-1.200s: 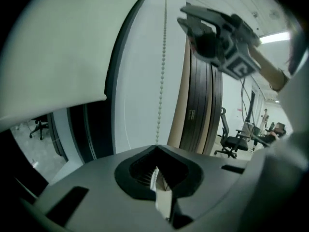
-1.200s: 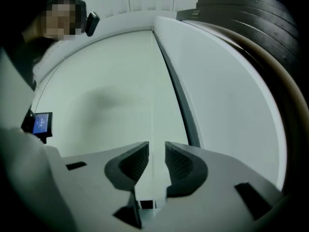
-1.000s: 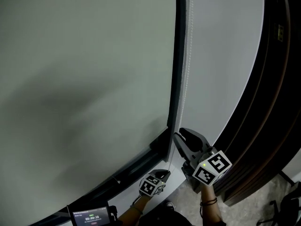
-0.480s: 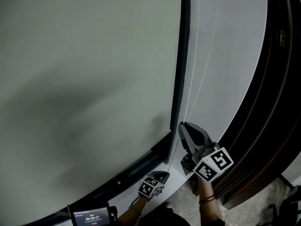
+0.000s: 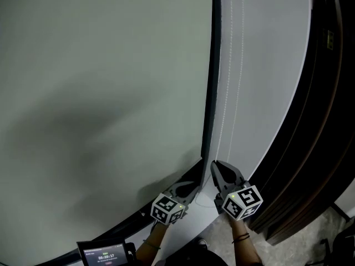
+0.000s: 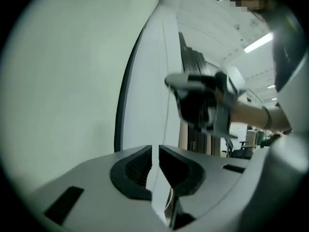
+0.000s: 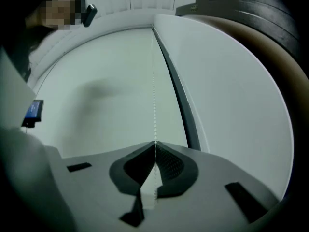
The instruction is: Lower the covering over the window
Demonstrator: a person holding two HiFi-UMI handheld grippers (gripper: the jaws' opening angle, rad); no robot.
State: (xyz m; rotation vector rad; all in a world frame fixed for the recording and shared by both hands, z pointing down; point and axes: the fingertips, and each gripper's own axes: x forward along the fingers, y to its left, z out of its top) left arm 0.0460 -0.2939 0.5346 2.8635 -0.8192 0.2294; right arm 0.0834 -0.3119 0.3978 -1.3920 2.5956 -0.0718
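The right gripper (image 7: 155,145) has its jaws pinched together on the thin white bead chain (image 7: 154,100), which runs straight up from the tips. Just beside it, the left gripper (image 6: 155,151) has just been opening its jaws. A narrow gap shows, with the chain lying deep inside it and the pads not pressing on it. The chain hangs in two strands on a narrow white wall strip (image 5: 266,65). This strip is hemmed in by the dark vertical window frame (image 5: 213,65) and the dark brown wooden door surround (image 5: 321,121). Left of the frame, the pale grey-green roller blind (image 5: 100,93) fills the window.
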